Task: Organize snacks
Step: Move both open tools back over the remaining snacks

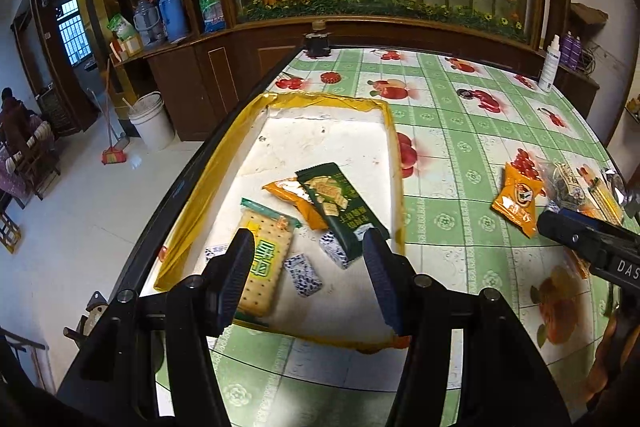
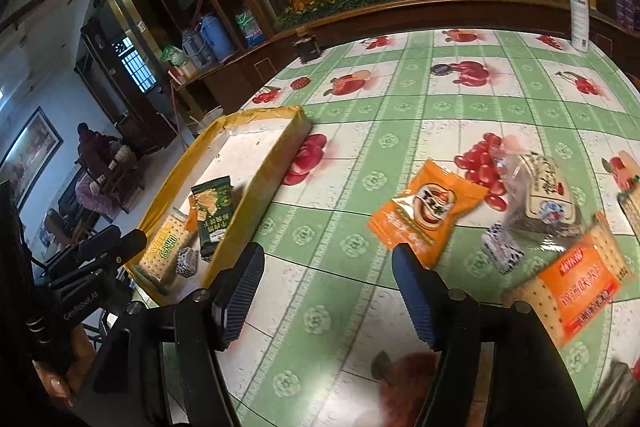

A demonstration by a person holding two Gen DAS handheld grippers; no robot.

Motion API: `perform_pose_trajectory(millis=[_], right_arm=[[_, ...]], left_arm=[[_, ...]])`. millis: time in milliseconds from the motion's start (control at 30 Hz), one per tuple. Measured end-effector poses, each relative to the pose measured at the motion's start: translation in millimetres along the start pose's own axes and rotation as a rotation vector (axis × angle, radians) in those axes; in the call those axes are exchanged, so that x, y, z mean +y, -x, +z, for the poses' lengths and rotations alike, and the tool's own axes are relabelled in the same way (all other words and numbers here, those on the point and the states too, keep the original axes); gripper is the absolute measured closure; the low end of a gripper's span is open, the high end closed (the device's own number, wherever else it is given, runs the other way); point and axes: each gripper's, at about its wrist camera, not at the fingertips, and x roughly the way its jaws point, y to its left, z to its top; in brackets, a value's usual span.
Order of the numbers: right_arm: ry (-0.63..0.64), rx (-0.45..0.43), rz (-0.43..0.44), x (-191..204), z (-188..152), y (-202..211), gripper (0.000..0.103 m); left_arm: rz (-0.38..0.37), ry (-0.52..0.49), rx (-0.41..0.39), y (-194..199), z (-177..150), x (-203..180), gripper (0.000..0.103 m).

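Left gripper (image 1: pixel 308 247) hovers over the near end of the yellow-rimmed tray (image 1: pixel 390 131), fingers wide with nothing between them; the tray sits at the tabletop's left edge and holds a green cracker pack (image 1: pixel 266 267), a dark green packet (image 1: pixel 340 207) lying across an orange packet (image 1: pixel 296 197), and small blue-and-white candies (image 1: pixel 304 275). Right gripper (image 2: pixel 326 269) is also spread wide and empty above the tablecloth (image 2: pixel 400 107), just beside the tray's right wall. Toward the right edge lie an orange snack bag (image 2: pixel 424 211), a clear-wrapped pastry (image 2: pixel 544 199), a blue-and-white candy (image 2: pixel 502 251) and an orange cracker pack (image 2: pixel 576 291).
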Motion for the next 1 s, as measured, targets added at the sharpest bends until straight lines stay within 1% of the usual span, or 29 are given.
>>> perform_pose_trajectory(millis=[33, 67, 100, 333, 367, 467, 567, 700, 833, 1000], right_arm=[[-0.007, 0.0, -0.012, -6, -3, 3, 0.034], [-0.013, 0.001, -0.03, -13, -7, 6, 0.034], [-0.018, 0.003, -0.045, -20, -9, 9, 0.033], [-0.095, 0.019, -0.111, -68, -35, 29, 0.033], [-0.1, 0.008, -0.11, -73, -38, 35, 0.033], [-0.104, -0.004, -0.156, -84, -42, 48, 0.032], [-0.125, -0.016, -0.166, -96, -45, 58, 0.032], [-0.13, -0.032, -0.183, -105, -45, 68, 0.032], [-0.133, -0.034, -0.19, -108, -39, 67, 0.032], [-0.086, -0.051, -0.195, -104, -16, 59, 0.032]], left_arm=[[-0.01, -0.002, 0.003, 1, 0, -3, 0.044], [-0.027, -0.002, 0.008, 0, 0, -7, 0.039], [-0.044, -0.003, 0.012, 0, -1, -11, 0.037], [-0.154, -0.073, 0.063, -6, -3, -58, 0.037], [-0.17, -0.083, 0.067, -6, -2, -64, 0.037], [-0.212, -0.11, 0.079, -6, 0, -82, 0.037], [-0.239, -0.136, 0.085, -7, 3, -98, 0.037], [-0.263, -0.165, 0.093, -11, 6, -116, 0.037], [-0.283, -0.189, 0.115, -21, 9, -130, 0.037], [-0.323, -0.195, 0.15, -38, 18, -145, 0.037]])
